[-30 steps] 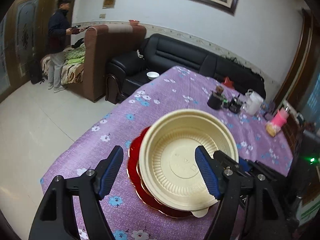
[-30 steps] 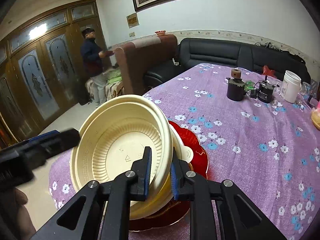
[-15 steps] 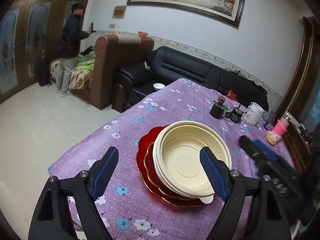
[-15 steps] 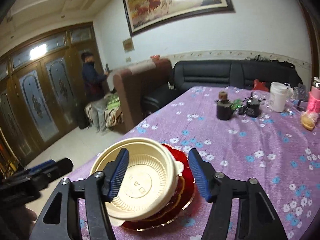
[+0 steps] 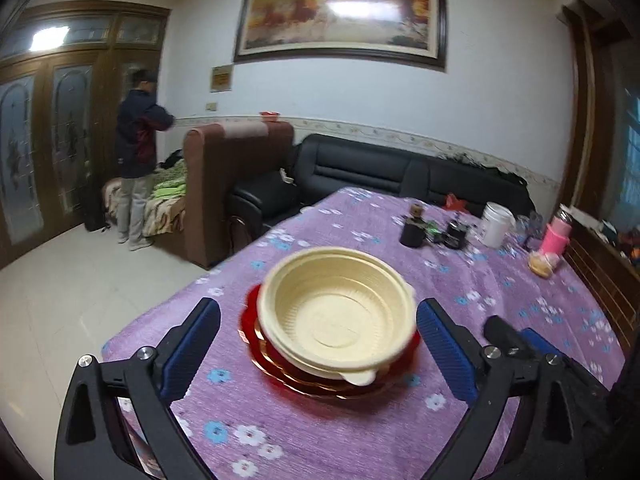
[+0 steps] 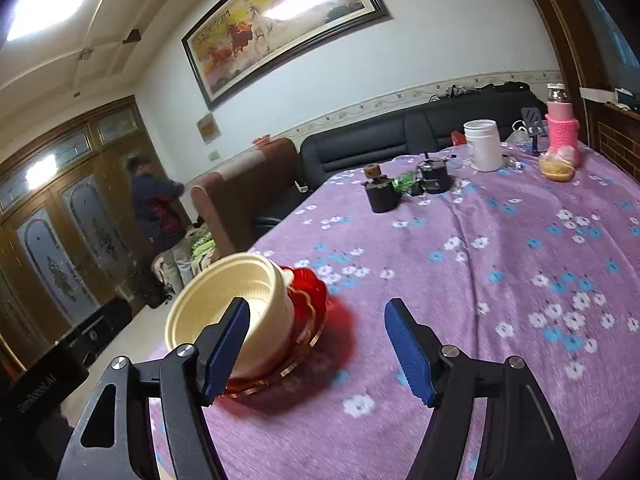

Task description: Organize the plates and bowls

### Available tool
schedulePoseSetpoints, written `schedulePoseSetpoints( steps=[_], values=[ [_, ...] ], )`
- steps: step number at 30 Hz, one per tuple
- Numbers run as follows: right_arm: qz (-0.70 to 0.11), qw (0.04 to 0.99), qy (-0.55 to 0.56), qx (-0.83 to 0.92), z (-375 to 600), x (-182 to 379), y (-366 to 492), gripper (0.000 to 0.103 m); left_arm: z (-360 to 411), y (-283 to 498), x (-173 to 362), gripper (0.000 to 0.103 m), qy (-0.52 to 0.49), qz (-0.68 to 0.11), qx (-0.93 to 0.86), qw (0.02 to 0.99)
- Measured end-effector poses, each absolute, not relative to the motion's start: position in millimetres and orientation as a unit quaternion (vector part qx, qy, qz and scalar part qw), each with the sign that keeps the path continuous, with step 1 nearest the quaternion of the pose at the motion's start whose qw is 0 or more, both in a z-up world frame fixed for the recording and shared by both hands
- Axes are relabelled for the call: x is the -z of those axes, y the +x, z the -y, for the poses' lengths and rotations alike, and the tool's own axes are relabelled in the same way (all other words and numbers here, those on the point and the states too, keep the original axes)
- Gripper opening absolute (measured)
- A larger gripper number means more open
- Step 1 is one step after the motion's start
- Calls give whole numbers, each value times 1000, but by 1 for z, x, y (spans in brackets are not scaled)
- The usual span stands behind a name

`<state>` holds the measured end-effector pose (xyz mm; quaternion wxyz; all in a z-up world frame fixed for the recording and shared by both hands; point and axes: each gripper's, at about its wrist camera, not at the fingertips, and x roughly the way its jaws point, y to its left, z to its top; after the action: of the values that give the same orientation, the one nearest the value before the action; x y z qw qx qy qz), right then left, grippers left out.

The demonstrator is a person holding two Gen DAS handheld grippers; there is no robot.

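A stack of cream plastic bowls (image 5: pixel 336 312) sits nested on red plates with gold rims (image 5: pixel 256 344) near the left edge of the purple flowered tablecloth (image 5: pixel 360 432). My left gripper (image 5: pixel 318 346) is short of the stack, its jaws opening, and no pad touches the bowls. In the right wrist view the cream bowls (image 6: pixel 228 304) and red plates (image 6: pixel 308 292) lie ahead and to the left. My right gripper (image 6: pixel 318 350) is opening too, with only cloth between its fingers. The right gripper's tip (image 5: pixel 516 344) shows at the lower right of the left wrist view.
At the table's far end stand a dark cup (image 6: pixel 380 196), a black pot (image 6: pixel 434 174), a white jar (image 6: pixel 484 144) and a pink bottle (image 6: pixel 562 132). A person (image 5: pixel 138 160) stands by the wooden doors. A black sofa (image 5: pixel 380 172) and a brown armchair (image 5: pixel 236 184) lie beyond the table.
My right gripper let go of the cream bowl's rim and opened. The bowl now rests level on the stack. Both grippers drew back from it, and the left one opened wider.
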<state>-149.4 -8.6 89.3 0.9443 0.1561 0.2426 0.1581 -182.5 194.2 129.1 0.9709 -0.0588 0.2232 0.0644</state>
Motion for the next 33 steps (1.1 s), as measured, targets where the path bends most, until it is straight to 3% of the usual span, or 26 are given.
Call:
schedulePoseSetpoints(
  steps=[16,27,33],
  values=[
    [-245,958,98,-110,7,-76,-166,78,-197,-184,-117,100,-57,-233,-127,962],
    [-223,967,34,-114,-25,-74,-181,89,-188,-209,-122,103,-9,-160,-181,970],
    [-242,964,27,-111,-28,-67,-176,90,-186,-187,-104,103,9,-219,-185,958]
  ],
)
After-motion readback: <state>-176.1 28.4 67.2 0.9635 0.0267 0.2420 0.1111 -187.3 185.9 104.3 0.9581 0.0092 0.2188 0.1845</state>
